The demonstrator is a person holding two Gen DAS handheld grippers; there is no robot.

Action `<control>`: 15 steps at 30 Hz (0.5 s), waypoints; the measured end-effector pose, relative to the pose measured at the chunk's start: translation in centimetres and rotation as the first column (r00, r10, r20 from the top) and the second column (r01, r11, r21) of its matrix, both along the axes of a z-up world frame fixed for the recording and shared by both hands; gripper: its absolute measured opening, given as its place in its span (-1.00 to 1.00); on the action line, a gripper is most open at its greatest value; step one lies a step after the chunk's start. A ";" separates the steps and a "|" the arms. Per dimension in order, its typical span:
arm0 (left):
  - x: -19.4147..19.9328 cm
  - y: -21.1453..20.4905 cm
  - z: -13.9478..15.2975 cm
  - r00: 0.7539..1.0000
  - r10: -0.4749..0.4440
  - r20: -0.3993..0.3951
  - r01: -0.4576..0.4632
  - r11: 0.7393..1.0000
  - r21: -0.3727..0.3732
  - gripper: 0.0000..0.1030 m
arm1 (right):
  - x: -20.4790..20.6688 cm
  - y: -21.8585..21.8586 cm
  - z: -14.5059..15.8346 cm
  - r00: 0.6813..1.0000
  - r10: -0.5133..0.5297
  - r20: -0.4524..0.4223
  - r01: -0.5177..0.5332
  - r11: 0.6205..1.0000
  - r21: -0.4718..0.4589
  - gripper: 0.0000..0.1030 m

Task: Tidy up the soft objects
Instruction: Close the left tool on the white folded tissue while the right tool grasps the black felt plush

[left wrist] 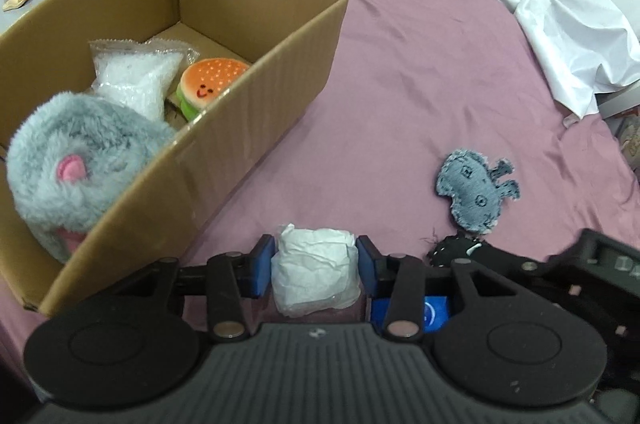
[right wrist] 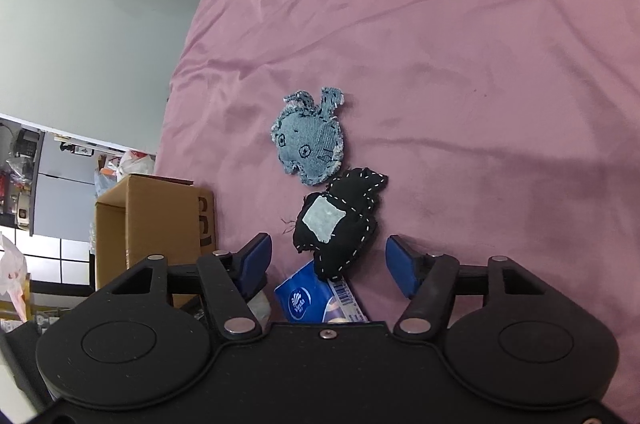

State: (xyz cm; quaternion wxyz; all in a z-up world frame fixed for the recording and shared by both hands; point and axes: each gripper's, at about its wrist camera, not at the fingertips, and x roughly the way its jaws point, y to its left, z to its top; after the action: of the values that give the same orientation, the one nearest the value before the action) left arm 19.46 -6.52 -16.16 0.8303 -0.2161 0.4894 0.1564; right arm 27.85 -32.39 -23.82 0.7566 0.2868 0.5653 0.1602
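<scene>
The left gripper (left wrist: 316, 266) clamps a crumpled white tissue wad (left wrist: 314, 270) beside the open brown cardboard box (left wrist: 256, 96) (presumably its destination); the right gripper (right wrist: 327, 264) gapes over a black stitched fabric pouch (right wrist: 340, 220).

Beside the matt corrugated cardboard box (left wrist: 256, 96), smooth pink cloth covers the bed (left wrist: 420, 72). Inside the box lies a fluffy grey plush (left wrist: 80, 160). The frayed denim toy (right wrist: 310, 140) looks rough.
</scene>
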 end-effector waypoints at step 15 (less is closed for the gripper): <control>-1.0 0.6 3.9 0.998 -0.002 0.068 0.002 1.000 0.005 -0.17 | -0.4 0.1 2.1 0.993 -0.002 0.114 0.007 0.999 -0.038 -0.66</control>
State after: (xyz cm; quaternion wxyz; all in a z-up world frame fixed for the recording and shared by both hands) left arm 18.45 -5.89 -12.26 0.8471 -0.2188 0.4607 0.1493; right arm 27.47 -32.28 -21.70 0.7935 0.2637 0.5235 0.1638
